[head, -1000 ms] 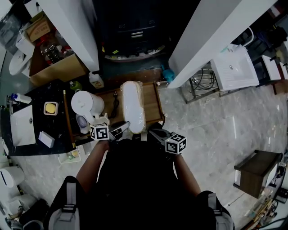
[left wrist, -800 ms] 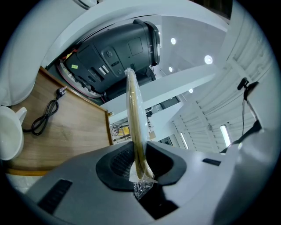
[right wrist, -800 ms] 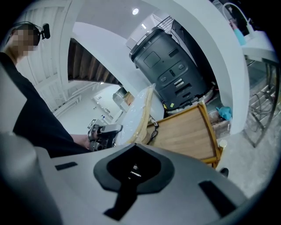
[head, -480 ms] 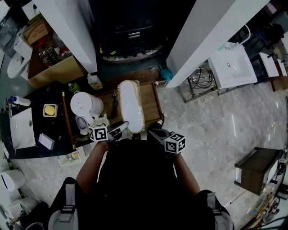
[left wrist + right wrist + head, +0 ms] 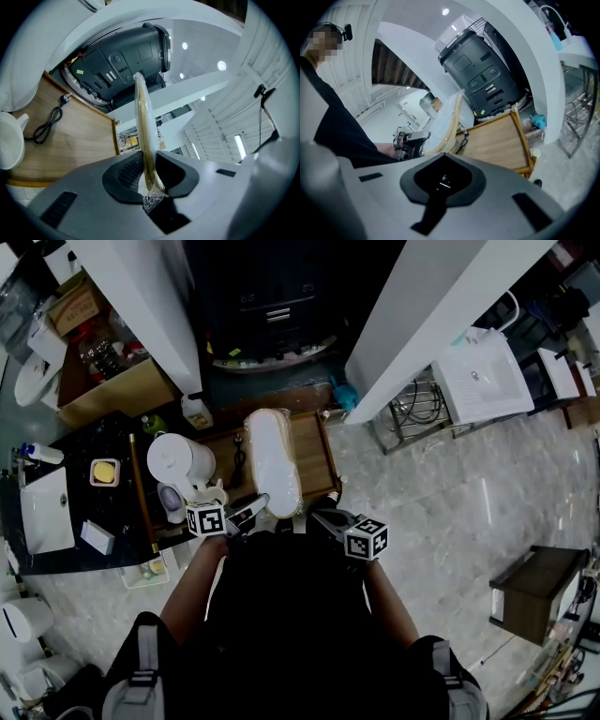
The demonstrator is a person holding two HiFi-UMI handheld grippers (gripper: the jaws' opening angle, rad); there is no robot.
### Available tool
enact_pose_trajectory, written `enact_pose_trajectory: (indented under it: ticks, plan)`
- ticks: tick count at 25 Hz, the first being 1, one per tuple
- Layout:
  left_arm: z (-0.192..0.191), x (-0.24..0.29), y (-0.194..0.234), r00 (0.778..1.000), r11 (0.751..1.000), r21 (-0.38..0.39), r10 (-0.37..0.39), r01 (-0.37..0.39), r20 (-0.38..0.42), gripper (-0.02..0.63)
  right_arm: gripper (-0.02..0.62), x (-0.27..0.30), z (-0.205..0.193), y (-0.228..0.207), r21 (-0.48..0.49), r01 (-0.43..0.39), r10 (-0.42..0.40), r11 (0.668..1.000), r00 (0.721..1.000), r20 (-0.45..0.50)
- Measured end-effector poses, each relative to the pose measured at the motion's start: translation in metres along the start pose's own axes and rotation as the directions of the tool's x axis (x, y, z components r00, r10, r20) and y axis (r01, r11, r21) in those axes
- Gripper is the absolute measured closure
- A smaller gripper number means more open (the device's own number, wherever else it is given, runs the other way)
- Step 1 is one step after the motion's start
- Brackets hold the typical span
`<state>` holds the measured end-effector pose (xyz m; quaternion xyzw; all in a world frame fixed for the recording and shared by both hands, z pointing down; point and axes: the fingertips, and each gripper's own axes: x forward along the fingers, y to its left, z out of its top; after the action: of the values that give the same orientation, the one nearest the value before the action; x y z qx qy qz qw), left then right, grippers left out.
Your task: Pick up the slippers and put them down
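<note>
Pick-up looks done, put-down not yet. Our left gripper [image 5: 149,174] is clamped on the near end of the slippers [image 5: 142,117], a flat pair in clear plastic wrap, w/ the pads pressing both sides of the pack. In the right gripper view the pack sticks out from those jaws tilted up and seems clear of the wooden desk [image 5: 499,140], so we judge it's lifted, not resting. Our right gripper [image 5: 443,180] has its jaws together w/ nothing in them. It sits just beside the pack's near end, not touching as far as we can tell. A black cable [image 5: 241,454] lies on the desk, left of the pack. Left to do, imo: lower the pack onto the desk & let go.
</note>
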<state>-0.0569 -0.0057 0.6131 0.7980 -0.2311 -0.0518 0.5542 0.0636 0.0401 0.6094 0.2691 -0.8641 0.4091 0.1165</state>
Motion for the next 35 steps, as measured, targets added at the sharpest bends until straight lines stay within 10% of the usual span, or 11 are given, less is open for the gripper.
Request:
enact_pose_trajectory:
  ticks: [35]
  plan:
    - [-0.005, 0.008, -0.001, 1.0, 0.999, -0.026, -0.022, 0.021, -0.01, 0.523, 0.588, -0.006, -0.005, -0.002, 0.004, 0.015, -0.015, 1.0, 1.0, -0.006]
